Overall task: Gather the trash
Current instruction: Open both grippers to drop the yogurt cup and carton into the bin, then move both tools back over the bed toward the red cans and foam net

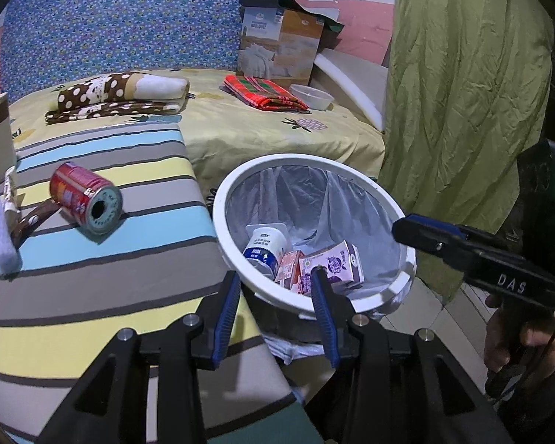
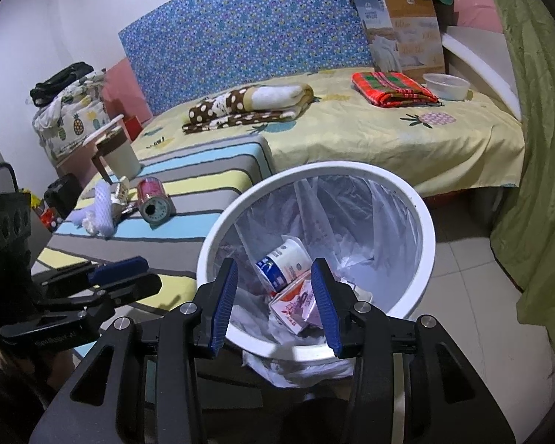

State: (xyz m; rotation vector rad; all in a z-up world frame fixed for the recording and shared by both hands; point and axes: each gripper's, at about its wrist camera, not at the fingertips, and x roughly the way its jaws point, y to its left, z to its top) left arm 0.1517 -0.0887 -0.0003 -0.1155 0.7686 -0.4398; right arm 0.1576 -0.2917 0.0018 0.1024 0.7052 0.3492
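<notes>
Both tongs (image 1: pixel 275 288) (image 2: pixel 273 277) hang apart and empty above the bin (image 2: pixel 427 229), so go grab the red can (image 1: pixel 83 198) on the worktop (image 1: pixel 92 288) next.

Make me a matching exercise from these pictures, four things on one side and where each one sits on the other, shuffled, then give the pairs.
Things:
1. red can
2. yogurt cup
3. red plaid cloth
4. clear plastic bowl

Places:
A. inside the white trash bin
B. on the yellow bedsheet, next to the quilt box
C. lying on its side on the striped cover
D. folded on the yellow bedsheet, left of the bowl

Pairs: 1-C, 2-A, 3-D, 4-B
</notes>
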